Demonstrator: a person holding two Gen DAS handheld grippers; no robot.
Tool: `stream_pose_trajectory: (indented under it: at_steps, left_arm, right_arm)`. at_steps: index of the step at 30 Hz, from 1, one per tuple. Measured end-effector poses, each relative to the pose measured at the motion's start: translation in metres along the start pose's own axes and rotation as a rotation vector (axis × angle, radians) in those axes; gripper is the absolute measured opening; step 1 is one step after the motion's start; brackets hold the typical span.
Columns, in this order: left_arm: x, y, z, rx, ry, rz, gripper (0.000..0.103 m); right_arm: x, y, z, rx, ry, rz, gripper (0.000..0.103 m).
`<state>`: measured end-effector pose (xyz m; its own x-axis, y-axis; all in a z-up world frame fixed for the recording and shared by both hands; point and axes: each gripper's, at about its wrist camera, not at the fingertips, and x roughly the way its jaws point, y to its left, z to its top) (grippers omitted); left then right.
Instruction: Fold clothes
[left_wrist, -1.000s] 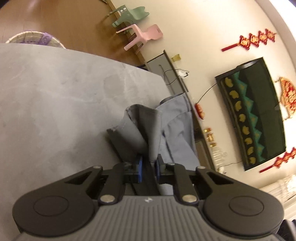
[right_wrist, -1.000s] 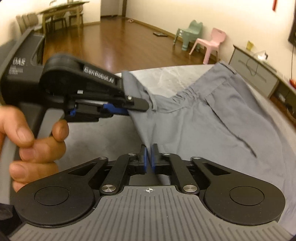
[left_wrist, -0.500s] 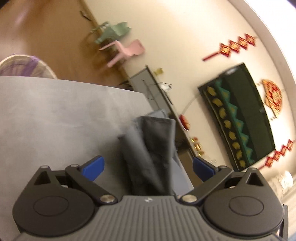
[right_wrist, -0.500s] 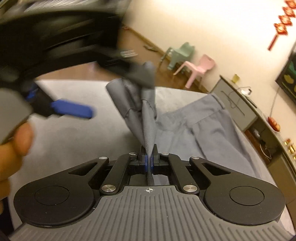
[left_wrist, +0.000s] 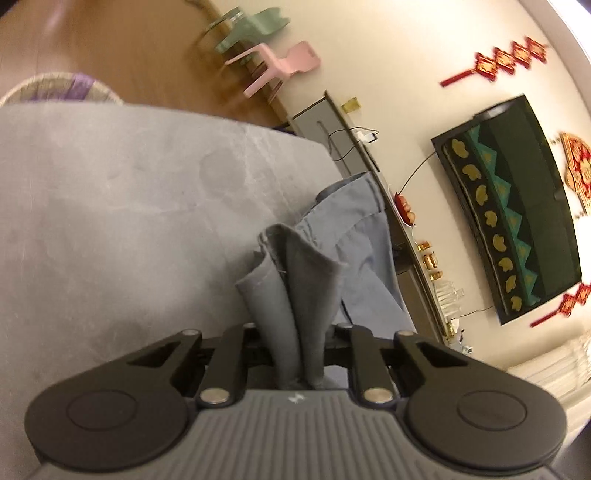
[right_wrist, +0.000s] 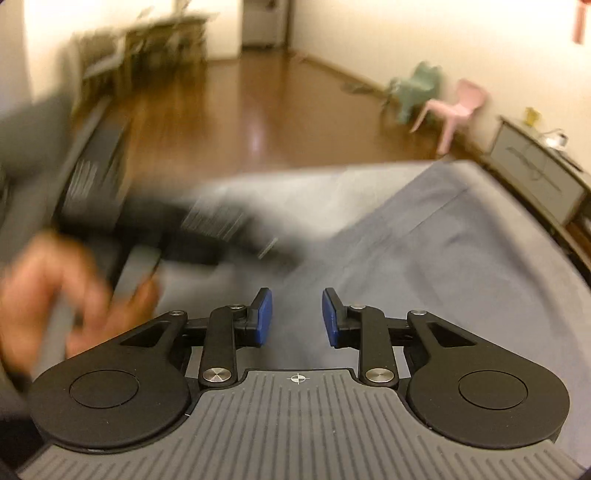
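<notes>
Clearly, the grey garment (right_wrist: 443, 258) lies on the grey table (left_wrist: 110, 221), and its long axis runs from near the right gripper (right_wrist: 297, 317) away toward the far right corner of the table, where a hemmed end (left_wrist: 354, 192) reaches the edge. The cloth is plain blue-grey with a straight seam along it and soft wrinkles. One bunched part stands up in folds between the jaws of the left gripper (left_wrist: 299, 332), which are closing and pinch this cloth. The jaws of the right gripper are opening, and nothing is between the blue pads (right_wrist: 264, 317); the garment lies flat below them. A blurred hand (right_wrist: 48, 295) holds the left tool.
</notes>
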<state>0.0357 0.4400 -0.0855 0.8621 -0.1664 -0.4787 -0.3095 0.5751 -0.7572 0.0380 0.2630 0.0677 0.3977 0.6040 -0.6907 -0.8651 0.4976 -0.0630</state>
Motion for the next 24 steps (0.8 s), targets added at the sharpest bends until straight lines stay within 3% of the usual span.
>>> stream_pose_trajectory:
  at_steps: [2,5,6,8,11,14,18,20,21,22,24]
  left_arm:
    - [-0.005,-0.015,-0.008,0.091,-0.030,0.024,0.016]
    - [-0.011,-0.044,-0.021,0.253,-0.086,0.049,0.016]
    - [-0.013,-0.055,-0.027,0.311,-0.106,0.055,0.016]
    - [-0.015,-0.075,-0.039,0.428,-0.148,0.062,0.015]
    - [-0.016,-0.100,-0.061,0.591,-0.200,0.043,0.015]
    - [-0.014,-0.125,-0.084,0.761,-0.249,0.018,0.015]
    - [-0.008,-0.150,-0.119,0.966,-0.287,-0.013,0.015]
    - [-0.004,-0.154,-0.130,1.016,-0.289,-0.003,0.015]
    - [-0.003,-0.155,-0.134,1.035,-0.288,0.004,0.015]
    - [-0.001,-0.156,-0.139,1.054,-0.288,0.011,0.015]
    - [0.001,-0.159,-0.142,1.056,-0.283,0.012,0.015]
  right_arm:
    - [-0.003,-0.036,0.024,0.095,-0.009,-0.074,0.024]
    - [0.041,-0.100,0.046,0.244,0.095,-0.259,0.025]
    - [0.061,-0.121,0.049,0.294,0.139,-0.312,0.020]
    - [0.098,-0.156,0.045,0.371,0.205,-0.365,0.017]
    - [0.141,-0.184,0.024,0.439,0.320,-0.388,0.014]
    - [0.152,-0.183,0.019,0.425,0.305,-0.411,0.013]
    - [0.168,-0.178,0.025,0.340,0.373,-0.425,0.013]
    - [0.172,-0.181,0.029,0.336,0.426,-0.411,0.017]
    - [0.167,-0.185,0.033,0.357,0.422,-0.418,0.025]
    - [0.162,-0.190,0.037,0.378,0.417,-0.426,0.027]
    - [0.133,-0.188,0.053,0.465,0.287,-0.404,0.032]
